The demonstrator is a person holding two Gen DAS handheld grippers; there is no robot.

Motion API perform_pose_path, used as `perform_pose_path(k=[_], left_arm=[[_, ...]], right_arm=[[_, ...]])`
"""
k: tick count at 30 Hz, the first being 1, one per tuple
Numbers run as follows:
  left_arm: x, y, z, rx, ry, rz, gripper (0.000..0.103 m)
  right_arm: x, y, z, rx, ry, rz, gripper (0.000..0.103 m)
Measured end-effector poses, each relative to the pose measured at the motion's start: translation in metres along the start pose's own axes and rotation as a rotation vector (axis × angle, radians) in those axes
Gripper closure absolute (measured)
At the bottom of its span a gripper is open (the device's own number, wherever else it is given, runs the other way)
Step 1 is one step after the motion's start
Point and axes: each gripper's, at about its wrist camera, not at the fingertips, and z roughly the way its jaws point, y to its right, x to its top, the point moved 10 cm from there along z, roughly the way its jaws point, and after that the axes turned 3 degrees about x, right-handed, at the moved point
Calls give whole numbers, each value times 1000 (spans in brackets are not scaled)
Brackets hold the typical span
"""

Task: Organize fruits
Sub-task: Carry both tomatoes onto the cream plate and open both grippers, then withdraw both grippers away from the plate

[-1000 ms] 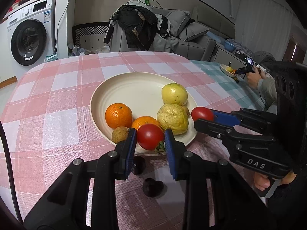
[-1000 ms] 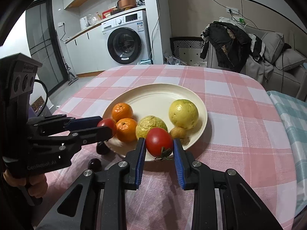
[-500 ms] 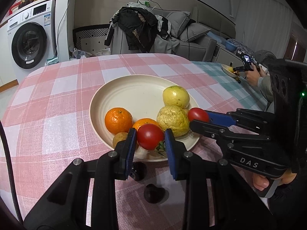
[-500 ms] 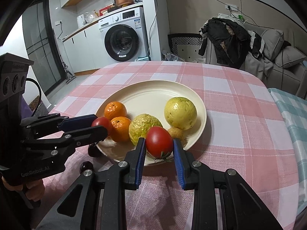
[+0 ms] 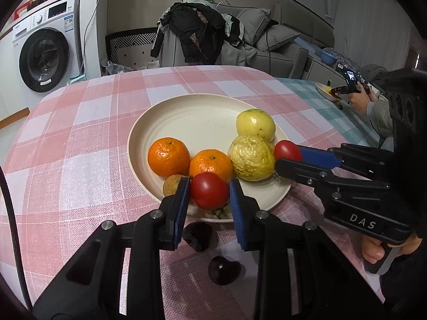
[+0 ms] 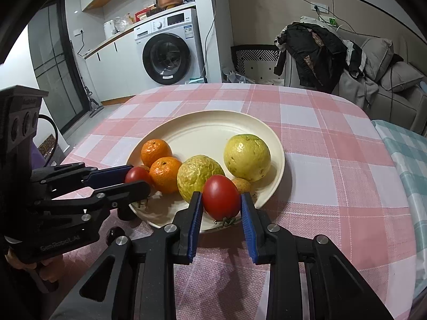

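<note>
- Both red tomatoes now hang over the round cream plate's [image 5: 138,138] near rim, farther in than a second ago.
- Left gripper [image 5: 209,190] clamps one red tomato [image 5: 209,190] beside a small brown fruit [image 5: 170,185].
- Right gripper [image 6: 221,200] clamps the other red tomato [image 6: 221,197] in front of a wrinkled yellow-green fruit [image 6: 198,173].
- Two oranges [image 5: 168,157] and a smooth yellow fruit [image 5: 254,125] lie on the plate.
- Two dark round fruits [image 5: 222,266] sit on the pink checked tablecloth [image 5: 66,146], just outside the rim.

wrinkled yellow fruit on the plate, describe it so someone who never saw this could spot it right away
On the pink checked tablecloth sits a cream plate of fruit. Near its front edge, between an orange and a smooth yellow fruit, lies the wrinkled yellow fruit: the only one with shrivelled, puckered skin.
</note>
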Motion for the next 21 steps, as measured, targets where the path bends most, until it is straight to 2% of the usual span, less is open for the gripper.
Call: perform_pose_path(k=[3,6,8,12,14,20,21], left_arm=[[0,0,0,5,1,-3,76],[-1,-2,-1,15,-1,-15,76],[-1,-5,-3,25,0,-23,69],[-3,-9,-11,51,13,-29,63],[-4,-10,-17,55,24,-29,49],[-9,-14,-36,81,53,-38,22],[-10,-16,-40,85,59,-43,21]], right_arm=[[0,0,0,2,-1,2,72],[0,-1,-3,3,5,6,61],[1,0,-6,3,17,12,52],[2,1,-13,-11,31,21,47],[1,-1,-18,-9,39,19,33],[0,-4,-30,-14,60,25,10],[0,-4,-32,-16,63,27,8]])
